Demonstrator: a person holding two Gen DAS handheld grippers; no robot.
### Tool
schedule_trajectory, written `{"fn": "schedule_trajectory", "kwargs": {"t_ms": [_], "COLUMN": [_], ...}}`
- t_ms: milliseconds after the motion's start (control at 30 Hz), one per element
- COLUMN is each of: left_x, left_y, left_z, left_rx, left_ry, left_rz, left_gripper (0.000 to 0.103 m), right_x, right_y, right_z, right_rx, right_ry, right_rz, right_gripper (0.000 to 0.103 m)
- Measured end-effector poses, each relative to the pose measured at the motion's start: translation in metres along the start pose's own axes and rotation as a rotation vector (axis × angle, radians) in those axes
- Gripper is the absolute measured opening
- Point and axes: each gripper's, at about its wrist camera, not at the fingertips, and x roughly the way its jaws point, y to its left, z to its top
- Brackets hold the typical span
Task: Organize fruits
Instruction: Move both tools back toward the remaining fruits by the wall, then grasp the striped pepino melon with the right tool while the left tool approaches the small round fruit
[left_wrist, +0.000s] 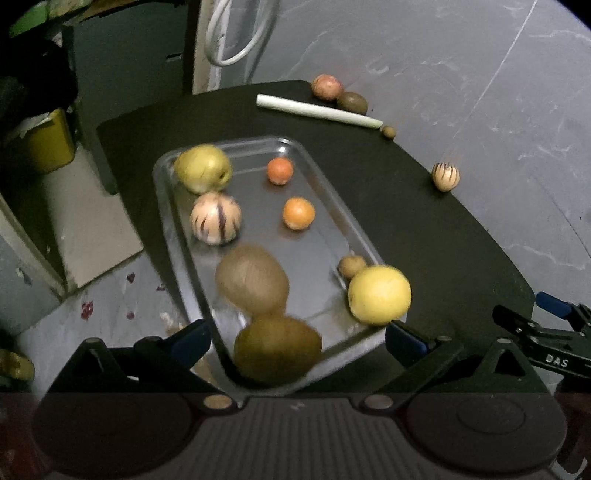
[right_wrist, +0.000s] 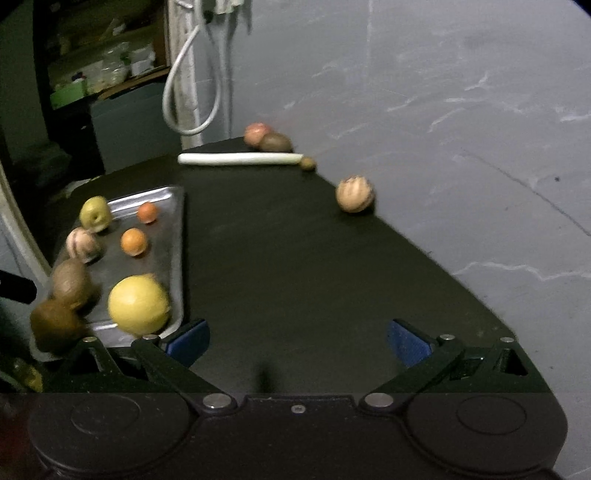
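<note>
Fruits, mostly gathered on a metal tray at the left of a dark table. On the tray: green-yellow apple, striped pale melon, two small oranges, two brown kiwis, small brown fruit, and large yellow fruit against the tray's right rim. Kiwis blurred, perhaps just set down or rolling; cannot tell which. Arranged loosely, like near like, probably by kind.

Not yet gathered, along the table's far edge: reddish fruit touching another kiwi, tiny brown fruit at the tip of a pale stalk, and a second striped melon alone near the right edge.

Left gripper poised above the tray's near end, jaws spread wide, nothing between the blue pads; nearest kiwi below, not clasped. Right gripper over bare table beside the tray, jaws likewise wide and empty, aimed toward the far fruits. Probable next step: reach for the lone striped melon, placed beside its match. Risk: round fruit close to the edge, easily nudged off.
</note>
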Motion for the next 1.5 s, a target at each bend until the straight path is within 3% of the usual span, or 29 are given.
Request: {"fn": "schedule_trajectory", "kwargs": {"t_ms": [333, 467, 867, 1167, 1500], "left_x": [0.033, 0.055, 0.171, 0.25, 0.292], "left_y": [-0.015, -0.028, -0.091, -0.126, -0.139], "left_z": [0.082, 0.118, 0.215, 0.25, 0.256], "left_rx": [0.123, 0.149, 0.205, 0.243, 0.264], "left_ry": [-0.02, -0.035, -0.079, -0.098, -0.105], "left_rz": [0.004, -0.028, -0.149, -0.197, -0.199], "left_gripper": [0.102, 0.102, 0.102, 0.102, 0.092], "right_x": [0.03, 0.052, 0.14, 0.197, 0.232], "right_y": [-0.033, -0.043, -0.041, -0.045, -0.047], "right_z": [0.033, 0.047, 0.081, 0.098, 0.107], "right_rx": [0.164, 0.247, 0.308, 0.313, 0.33], "right_ry": [-0.027, -0.04, -0.072, -0.087, -0.091], "right_rz": [-0.034, -0.063, -0.129, -0.141, -0.167], "right_gripper": [0.102, 0.102, 0.102, 0.101, 0.088]}}
